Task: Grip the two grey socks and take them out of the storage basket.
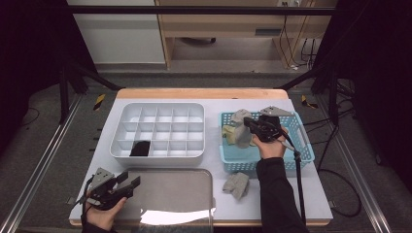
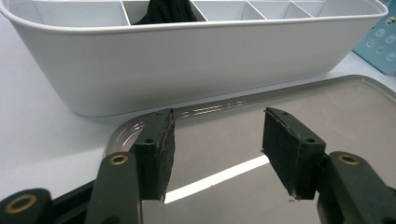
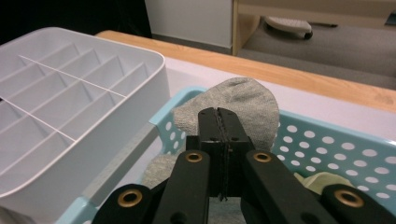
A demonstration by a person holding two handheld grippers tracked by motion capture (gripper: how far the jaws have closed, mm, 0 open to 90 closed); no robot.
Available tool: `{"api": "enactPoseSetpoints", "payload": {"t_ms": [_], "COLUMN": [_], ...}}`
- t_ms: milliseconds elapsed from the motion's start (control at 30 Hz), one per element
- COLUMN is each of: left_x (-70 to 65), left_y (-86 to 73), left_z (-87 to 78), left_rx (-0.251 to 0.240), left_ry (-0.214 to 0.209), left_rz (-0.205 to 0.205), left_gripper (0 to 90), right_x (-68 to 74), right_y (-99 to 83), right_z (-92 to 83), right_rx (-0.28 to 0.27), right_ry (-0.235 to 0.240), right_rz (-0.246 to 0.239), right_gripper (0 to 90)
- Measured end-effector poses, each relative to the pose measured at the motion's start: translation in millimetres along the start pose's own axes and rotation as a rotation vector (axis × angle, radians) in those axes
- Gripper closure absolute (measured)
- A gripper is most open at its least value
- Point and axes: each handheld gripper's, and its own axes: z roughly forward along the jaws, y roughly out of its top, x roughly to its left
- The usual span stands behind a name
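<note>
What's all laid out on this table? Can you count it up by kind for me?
Grey socks: 2, one lifted over the basket, one on the table
Cream sock: 1
Black sock: 1
Blue basket: 1
White divided box: 1
Metal tray: 1
Total: 7

A white-topped table [image 1: 214, 97] with a wooden far edge carries a white divided box [image 1: 160, 153] left, a blue basket [image 1: 303, 145] right, a metal tray [image 1: 170, 194] and a grey sock [image 1: 236, 184] along its near edge.

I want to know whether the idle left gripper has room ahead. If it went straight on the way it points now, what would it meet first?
Probably the near wall of the white divided organizer. The left gripper hangs open over the metal tray, aimed at that wall. If it points lower than it looks, it would meet the tray first.
</note>
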Motion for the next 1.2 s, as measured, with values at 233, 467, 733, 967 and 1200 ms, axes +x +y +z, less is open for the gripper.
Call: {"api": "enactPoseSetpoints", "payload": {"t_ms": [233,467,733,967,1200], "left_x": [-0.3,-0.5,-0.8,-1.3,-1.3], "left_y": [-0.1,-0.1,0.1,0.1,0.2], "left_z": [0.7,0.8,0.4,0.7,-0.2], "left_rx": [0.004,0.003,0.003,0.006,0.0], "left_ry": [0.001,-0.001,-0.002,0.0,-0.004], "left_rz": [0.002,0.002,0.004,0.006,0.004], "left_gripper": [42.7,42.7,42.7,42.7,42.7], "right_x": [6.8,18.6,37.3,40.2,36.9], "right_y": [2.9,1.9,-13.4,-43.2,-73.2], "right_z": [-34.1,-72.3,-112.6,-135.1,-142.8], "right_rx": [-0.073,-0.131,-0.156,-0.13,-0.078], "right_ry": [0.017,0.053,0.111,0.112,0.104], "right_rz": [-0.022,-0.055,-0.072,-0.066,-0.04], "right_gripper": [90.0,90.0,90.0,90.0,90.0]}}
